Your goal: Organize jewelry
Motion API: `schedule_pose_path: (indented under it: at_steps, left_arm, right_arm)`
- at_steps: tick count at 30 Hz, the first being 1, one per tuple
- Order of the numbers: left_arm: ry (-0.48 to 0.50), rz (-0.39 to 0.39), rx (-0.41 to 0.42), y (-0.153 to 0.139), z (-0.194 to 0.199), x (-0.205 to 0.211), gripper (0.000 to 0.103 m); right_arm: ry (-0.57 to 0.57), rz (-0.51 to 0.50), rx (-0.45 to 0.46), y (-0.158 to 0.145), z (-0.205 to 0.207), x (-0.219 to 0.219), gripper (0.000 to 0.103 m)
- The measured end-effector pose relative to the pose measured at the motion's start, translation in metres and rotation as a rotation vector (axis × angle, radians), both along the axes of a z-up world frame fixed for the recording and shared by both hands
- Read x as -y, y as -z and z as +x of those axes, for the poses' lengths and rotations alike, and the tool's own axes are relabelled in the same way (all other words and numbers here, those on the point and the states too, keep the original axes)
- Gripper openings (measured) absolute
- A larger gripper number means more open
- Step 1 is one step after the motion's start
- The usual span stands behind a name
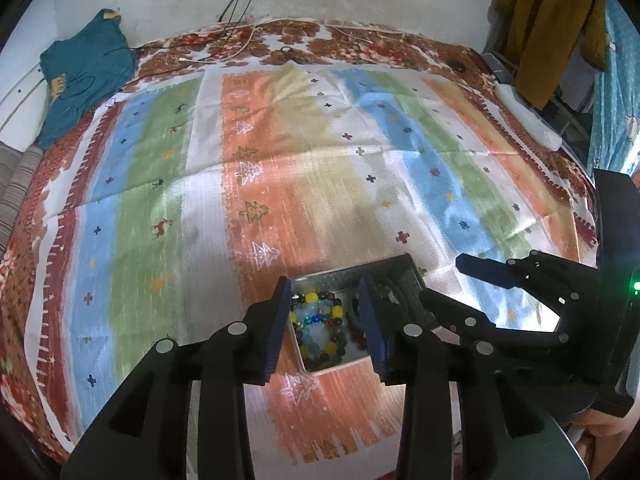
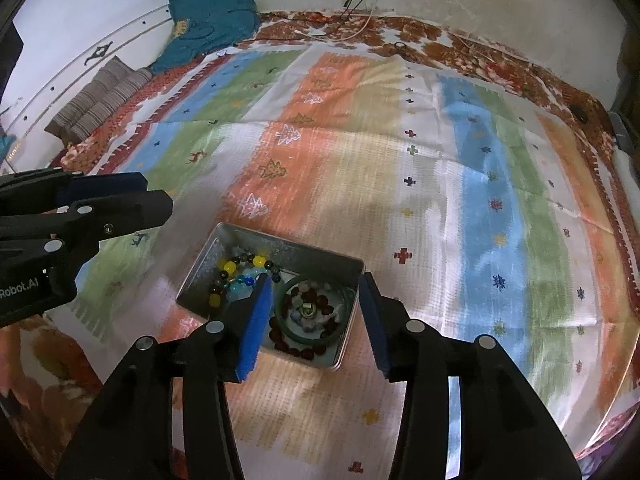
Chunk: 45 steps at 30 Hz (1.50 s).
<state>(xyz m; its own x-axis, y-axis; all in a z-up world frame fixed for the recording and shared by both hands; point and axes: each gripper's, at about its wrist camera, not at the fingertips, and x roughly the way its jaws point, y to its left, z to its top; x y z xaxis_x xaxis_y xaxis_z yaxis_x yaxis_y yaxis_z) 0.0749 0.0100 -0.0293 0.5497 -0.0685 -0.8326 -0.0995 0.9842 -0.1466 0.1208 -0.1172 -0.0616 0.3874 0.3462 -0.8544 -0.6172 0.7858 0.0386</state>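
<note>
Both sets of jaws spread and empty above the metal tin point(image 2: 240, 240) on the striped cloth point(image 2: 440, 200): left gripper point(image 1: 324, 320) over the beaded bracelets point(image 1: 316, 320), right gripper point(image 2: 316, 320) over the green bangle point(image 2: 316, 340), sorting apparently near done, nothing loose outside.

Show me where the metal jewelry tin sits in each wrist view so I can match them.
Left wrist: metal tin low centre, between the left gripper fingers.
Right wrist: tin below centre, under the right gripper.
Shared landmark: the yellow-beaded bracelet in the tin.
</note>
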Motion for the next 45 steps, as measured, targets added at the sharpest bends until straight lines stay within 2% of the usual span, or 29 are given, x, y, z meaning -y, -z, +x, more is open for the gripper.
schedule_pose_path:
  at_steps: [3,10,13,18,22,26,29,34,45]
  left_arm:
    - [0.001,-0.002,0.011,-0.002,-0.009,0.001,0.037]
    - [0.015,0.003,0.052,-0.008,-0.034,0.006,0.053]
    - [0.013,0.011,0.072,-0.011,-0.043,0.007,0.061]
    - [0.001,0.015,0.100,-0.014,-0.055,0.005,0.069]
    - [0.007,0.002,0.124,-0.016,-0.066,0.005,0.083]
    - [0.015,0.014,0.156,-0.018,-0.076,0.010,0.095]
    - [0.011,0.003,0.172,-0.020,-0.079,0.009,0.097]
    - [0.003,-0.008,0.170,-0.019,-0.082,0.008,0.097]
    - [0.008,0.016,0.169,-0.017,-0.084,0.011,0.097]
  right_arm:
    - [0.000,0.004,0.025,-0.005,-0.008,0.004,0.053]
    - [-0.012,0.030,0.055,-0.014,-0.023,0.013,0.061]
    - [-0.023,0.046,0.071,-0.018,-0.031,0.016,0.068]
    - [-0.031,0.063,0.086,-0.023,-0.038,0.022,0.075]
    - [-0.027,0.083,0.093,-0.027,-0.042,0.027,0.081]
    - [-0.035,0.103,0.092,-0.029,-0.047,0.031,0.083]
    - [-0.046,0.115,0.100,-0.032,-0.051,0.034,0.088]
    - [-0.044,0.120,0.112,-0.033,-0.054,0.038,0.089]
    - [-0.035,0.146,0.115,-0.036,-0.054,0.044,0.091]
